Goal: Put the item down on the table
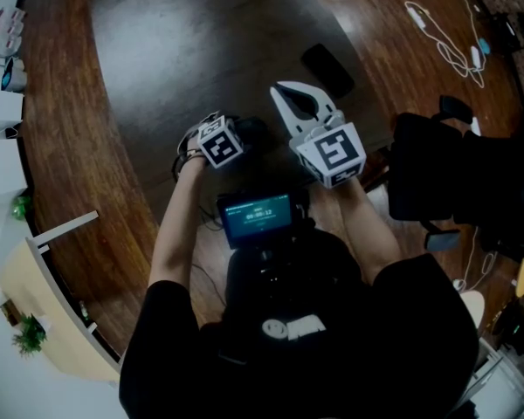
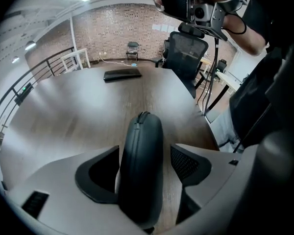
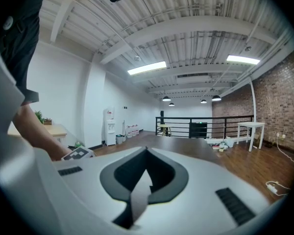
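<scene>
A black zipped oval case (image 2: 141, 165) stands on edge between the jaws of my left gripper (image 2: 146, 153). Bare wood shows between the case and the right pad (image 2: 186, 163), so the jaws are open; on the left the case lies against the jaw. The case's lower end is hidden, so I cannot tell whether it rests on the dark wooden table (image 2: 78, 106). In the head view, my left gripper's marker cube (image 1: 220, 140) sits over the table's near edge (image 1: 201, 42). My right gripper (image 1: 301, 103) is beside it, empty, with its white jaws shut tip to tip (image 3: 147, 153).
A flat black device (image 1: 327, 70) lies farther out on the table, also visible in the left gripper view (image 2: 122, 74). A black office chair (image 1: 445, 177) stands to the right. White cables (image 1: 445, 42) lie on the floor beyond. A screen unit (image 1: 258, 216) hangs at the person's chest.
</scene>
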Tool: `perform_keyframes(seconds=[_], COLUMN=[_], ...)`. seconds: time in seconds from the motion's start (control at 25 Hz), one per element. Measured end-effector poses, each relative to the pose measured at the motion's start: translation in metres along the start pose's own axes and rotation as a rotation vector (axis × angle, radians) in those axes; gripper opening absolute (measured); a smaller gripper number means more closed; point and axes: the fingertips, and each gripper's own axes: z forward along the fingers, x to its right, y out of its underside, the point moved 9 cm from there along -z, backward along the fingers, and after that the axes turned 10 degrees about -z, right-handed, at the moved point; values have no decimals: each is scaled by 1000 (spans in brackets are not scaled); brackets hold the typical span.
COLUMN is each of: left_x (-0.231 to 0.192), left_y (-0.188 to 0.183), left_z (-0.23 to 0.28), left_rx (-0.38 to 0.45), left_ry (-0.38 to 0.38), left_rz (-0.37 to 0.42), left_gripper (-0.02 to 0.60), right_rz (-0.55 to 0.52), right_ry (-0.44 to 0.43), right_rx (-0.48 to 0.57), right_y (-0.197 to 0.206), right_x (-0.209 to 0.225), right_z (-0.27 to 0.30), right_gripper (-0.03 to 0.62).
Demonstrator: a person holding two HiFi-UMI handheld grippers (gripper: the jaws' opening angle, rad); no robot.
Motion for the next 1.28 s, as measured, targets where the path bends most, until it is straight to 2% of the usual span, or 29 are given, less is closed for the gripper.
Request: perform_keyframes(seconds=[0.28,0.44,0.56,0.6,0.68,0.76,0.88,1.04,1.16,1.28], left_x=[-6,-12,-19,-21,-22,-19,-5,25,51,76], left_y=[-2,-2,-2,-1,2,5,10,18,25,35], left_z=[-26,-53,-82,-92,-111,-126,-143,-164,-175,-179], left_rx=[120,250,402,457,547,595,644,771,869,918], left_ry=[-53,-135,-229,-262,-334,-413,-480,-541,-571,-587], left_rz=[-56,-109,-187,-216,-262,-276,-284,-339,-391,-426], left_gripper=[324,322,236,179,107,9,2,2,2,2], right_rz=[-5,-5,-11,-11,-4,-1,-5,0,6,10], right_ry=[-20,-26,-32,-33,-36,-40,-44,-53,-60,-75], right_rx=[12,24,17,19,26,36,49,64,69,79], right_y=[-4,-6,-7,-7,-7,-8,-11,-10,-8,-7], right_x=[-5,-8,-8,-8,-9,-11,-13,-20,-25,-33], right_z=[0,-1,-1,-2,-2,-6,-14,-29,-45,-61], right_gripper=[9,9,9,9,9,9,9,9,9,9])
